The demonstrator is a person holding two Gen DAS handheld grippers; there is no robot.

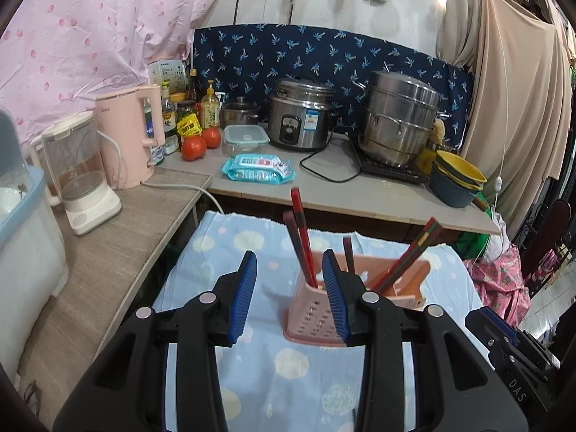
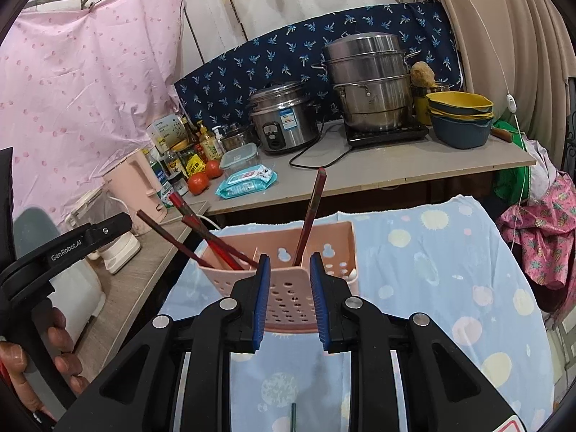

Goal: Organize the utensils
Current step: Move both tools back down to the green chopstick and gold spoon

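Chopsticks parked in the pink holder, both tools empty.
The holder stands on a blue cloth with red chopsticks upright inside; left tool and right tool hover gaping nearby, the cluttered counter behind.

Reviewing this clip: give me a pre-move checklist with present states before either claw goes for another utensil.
1. Left claw empty, open: ok.
2. Right claw empty, open: ok.
3. Pink utensil holder upright on the blue cloth: ok.
4. Chopsticks standing inside the holder: ok.
5. Green stick lying loose on the cloth, not in the holder: not ok.
6. Other utensils left outside: cannot tell.
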